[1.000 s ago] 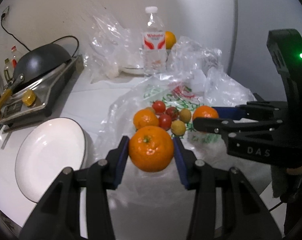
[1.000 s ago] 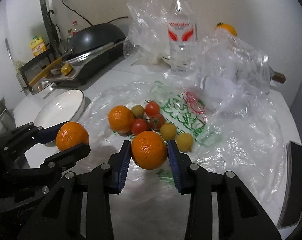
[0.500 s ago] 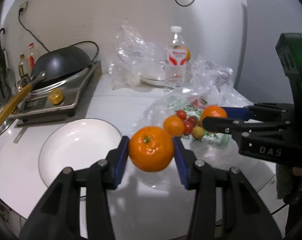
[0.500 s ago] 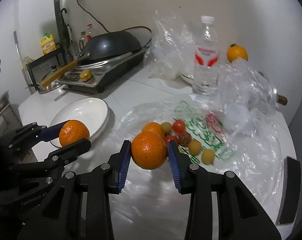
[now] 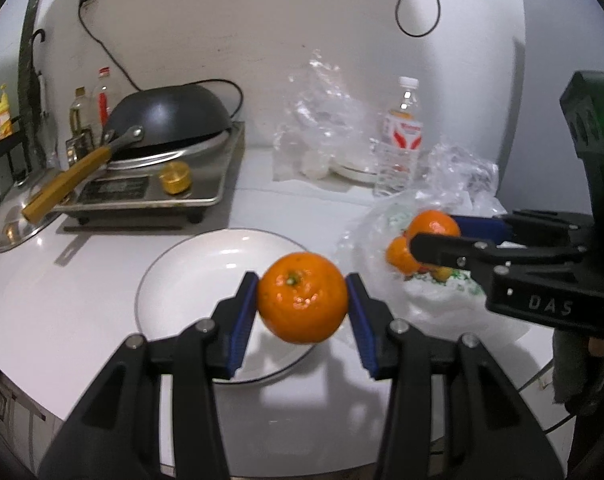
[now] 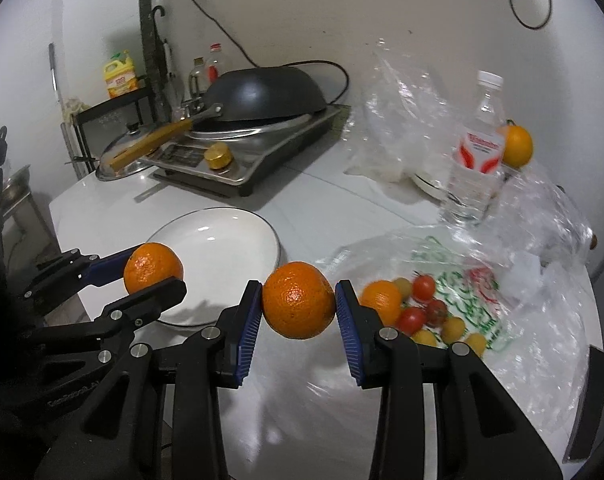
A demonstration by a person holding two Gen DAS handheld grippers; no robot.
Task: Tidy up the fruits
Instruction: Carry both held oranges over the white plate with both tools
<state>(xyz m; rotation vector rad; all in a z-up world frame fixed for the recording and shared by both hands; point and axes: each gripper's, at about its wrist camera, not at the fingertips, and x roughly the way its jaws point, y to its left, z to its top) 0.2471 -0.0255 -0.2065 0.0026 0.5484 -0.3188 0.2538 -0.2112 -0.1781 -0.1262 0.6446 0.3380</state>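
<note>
My left gripper point(image 5: 302, 298) is shut on an orange point(image 5: 303, 297) and holds it above the near right part of a white plate point(image 5: 190, 280). My right gripper point(image 6: 298, 300) is shut on a second orange point(image 6: 299, 300), held above the table just right of the plate point(image 6: 222, 236). In the right wrist view the left gripper point(image 6: 154, 270) and its orange point(image 6: 153, 262) show over the plate's near edge. A third orange point(image 6: 382, 298), red tomatoes point(image 6: 416, 312) and small yellow fruits point(image 6: 454, 328) lie on a flattened plastic bag point(image 6: 502, 300).
A stove with a black wok point(image 6: 262, 92) and a lid stands at the back left. A water bottle point(image 6: 478, 152), crumpled clear bags point(image 6: 402, 120), a dish and another orange point(image 6: 516, 146) stand at the back right. The table's front edge is close below the grippers.
Both grippers have moved left with their oranges, away from the fruit pile on the bag. The left orange is now over the plate; the right one is beside the plate.
</note>
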